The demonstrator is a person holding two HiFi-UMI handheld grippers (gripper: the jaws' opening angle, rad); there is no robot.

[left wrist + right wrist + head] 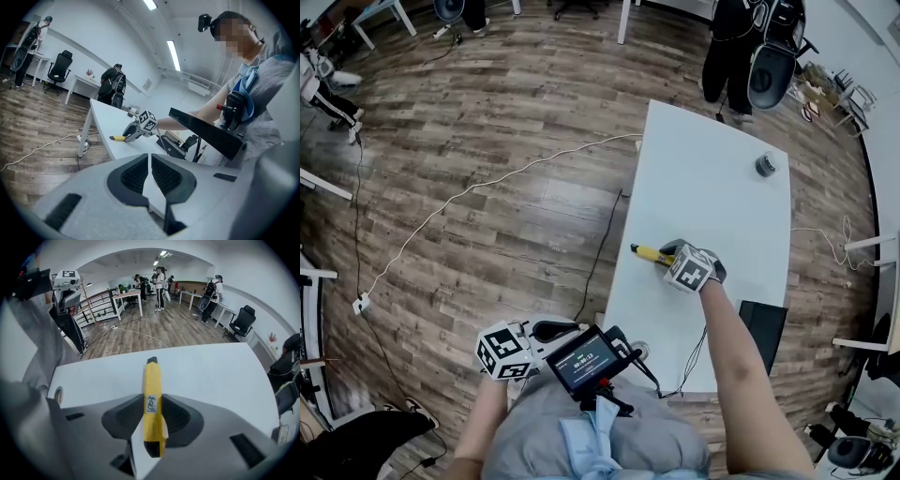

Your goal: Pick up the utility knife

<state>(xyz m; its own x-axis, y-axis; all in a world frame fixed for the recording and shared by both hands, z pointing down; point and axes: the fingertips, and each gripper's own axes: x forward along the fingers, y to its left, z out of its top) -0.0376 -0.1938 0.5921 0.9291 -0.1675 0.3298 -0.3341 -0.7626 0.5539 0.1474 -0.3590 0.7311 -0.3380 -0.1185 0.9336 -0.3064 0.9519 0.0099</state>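
Two claws in view. On the right claw, jaws closing, pointed steeply down at the white table, with the yellow utility knife between the pads. Knife flat on the table, not yet lifted, black tip at twelve o'clock in the right gripper view. In the head view, sticking out at nine o'clock from that claw, near the table's nine-o'clock edge. On the left claw, jaws narrowed to a slit, empty, off the table by the person's body.

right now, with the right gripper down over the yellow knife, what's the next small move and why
Probably finish the squeeze before lifting. The right gripper's jaws are closing with the utility knife between them, and it lies flat on the white table.
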